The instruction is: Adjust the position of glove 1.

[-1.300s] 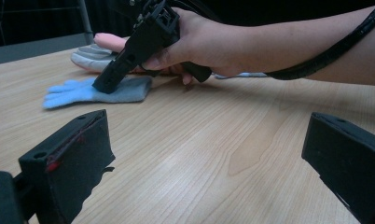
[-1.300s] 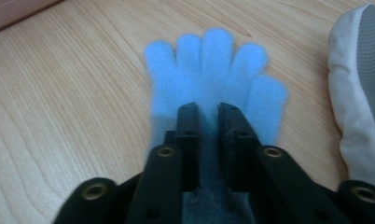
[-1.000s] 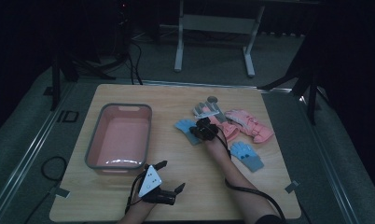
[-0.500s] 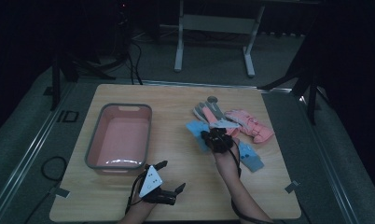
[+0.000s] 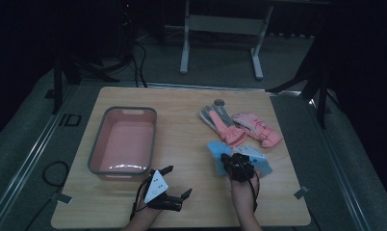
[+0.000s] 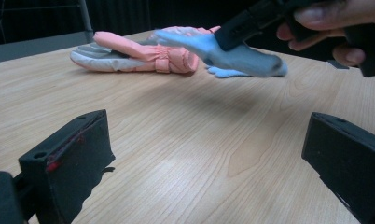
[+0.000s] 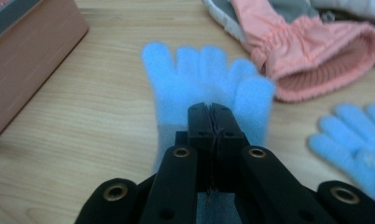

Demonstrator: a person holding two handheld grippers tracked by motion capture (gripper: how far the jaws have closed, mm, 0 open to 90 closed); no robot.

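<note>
- Your right gripper [image 5: 226, 159] has its jaws pressed together on a blue knit glove [image 7: 209, 88], pinched near the cuff; the glove's fingers fan out straight ahead of the tips.
- In the left gripper view that glove [image 6: 232, 51] hangs off the table, droopy, w/ a shadow on the wood under it.
- Second blue glove [image 7: 358, 140] lies flat on the table just right of your right jaws, apart from the held one.
- Pink winter glove [image 7: 311, 51] lies ahead & to the right of the right jaws, ribbed cuff opening facing them; near the held glove's fingertips, can't tell if touching.
- Another pink glove [image 5: 258, 129] lies beyond the right gripper, beside a grey-and-pink one [image 5: 219, 120].
- Pink bin [image 5: 125, 140] w/ grey rim sits just ahead of your left gripper [image 5: 174, 185], well left of the right one; its corner [image 7: 27, 51] shows to the left ahead of the right jaws.
- Left gripper rests low near the table's [image 5: 182, 120] front edge, jaws spread wide, nothing btw them but bare wood.
</note>
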